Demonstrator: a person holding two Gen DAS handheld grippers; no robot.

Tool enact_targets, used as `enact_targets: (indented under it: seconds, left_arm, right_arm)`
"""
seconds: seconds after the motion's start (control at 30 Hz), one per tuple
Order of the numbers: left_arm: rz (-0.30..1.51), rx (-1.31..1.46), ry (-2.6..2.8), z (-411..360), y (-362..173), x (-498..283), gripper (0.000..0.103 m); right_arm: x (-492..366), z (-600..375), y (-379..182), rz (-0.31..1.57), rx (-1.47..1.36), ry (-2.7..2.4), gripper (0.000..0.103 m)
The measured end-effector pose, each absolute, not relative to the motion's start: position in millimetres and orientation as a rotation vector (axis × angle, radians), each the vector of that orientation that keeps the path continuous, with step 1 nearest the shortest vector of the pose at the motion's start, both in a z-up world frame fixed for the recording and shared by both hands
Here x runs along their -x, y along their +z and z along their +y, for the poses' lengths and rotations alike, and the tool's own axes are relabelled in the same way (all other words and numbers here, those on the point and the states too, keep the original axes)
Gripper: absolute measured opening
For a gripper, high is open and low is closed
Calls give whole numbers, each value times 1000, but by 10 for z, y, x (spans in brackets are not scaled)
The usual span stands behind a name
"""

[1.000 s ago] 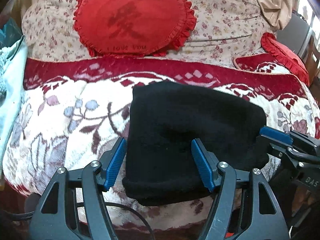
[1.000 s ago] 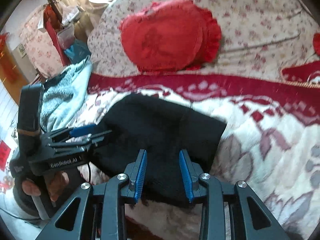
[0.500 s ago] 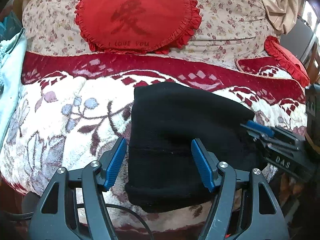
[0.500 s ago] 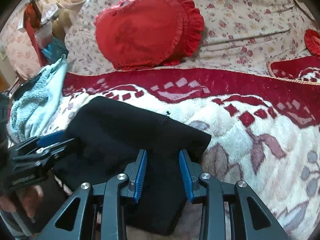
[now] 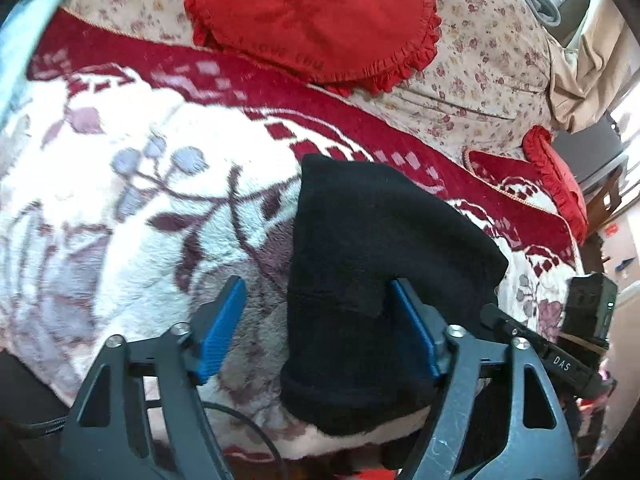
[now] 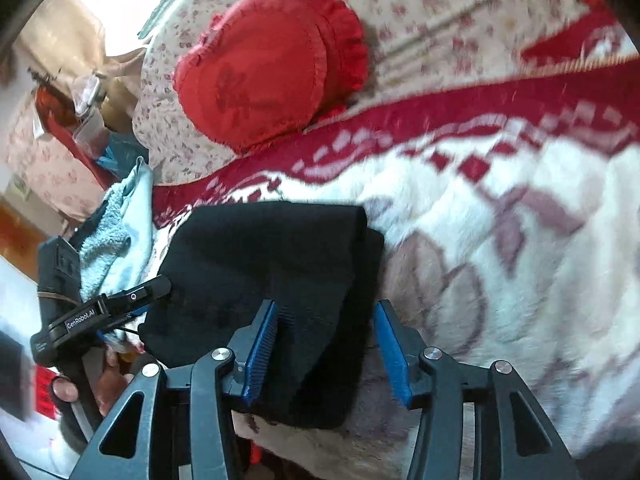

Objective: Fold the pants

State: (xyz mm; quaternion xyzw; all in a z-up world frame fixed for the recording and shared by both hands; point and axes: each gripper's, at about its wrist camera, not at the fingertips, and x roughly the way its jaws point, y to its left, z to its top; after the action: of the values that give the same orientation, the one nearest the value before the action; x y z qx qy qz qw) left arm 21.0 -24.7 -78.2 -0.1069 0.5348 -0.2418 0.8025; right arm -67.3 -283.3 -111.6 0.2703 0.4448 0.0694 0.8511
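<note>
The black pants [image 5: 372, 264] lie folded into a thick rectangle on a white and red floral blanket [image 5: 120, 208]; they also show in the right wrist view [image 6: 272, 264]. My left gripper [image 5: 320, 328] is open, its jaws wide apart over the pants' left edge near the front. My right gripper [image 6: 326, 348] is open over the pants' right edge, the fold lying between its jaws. The left gripper shows from the side in the right wrist view [image 6: 156, 286], and the right gripper shows at the lower right of the left wrist view [image 5: 492, 314].
A red heart-shaped cushion [image 5: 312, 16] leans on the floral sofa back [image 5: 480, 64]. A second red cushion [image 5: 556, 176] lies at the right. A light blue towel [image 6: 116, 240] lies left of the pants. The blanket's front edge is just below the grippers.
My right gripper has opened wider and shifted right along the pants. Both views have swung, and the left gripper now sits more over the pants' left edge.
</note>
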Motion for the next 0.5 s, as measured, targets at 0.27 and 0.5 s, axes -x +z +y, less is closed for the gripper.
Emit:
enact_targets:
  seconds: [0.27, 0.5]
  left_arm:
    - [1140, 255, -586, -412, -948, -231, 95]
    - [1064, 148, -640, -630, -602, -215, 54]
  right_arm:
    - [567, -2840, -1261, 896, -625, 200, 64]
    - [463, -2712, -852, 836, -489, 208, 41]
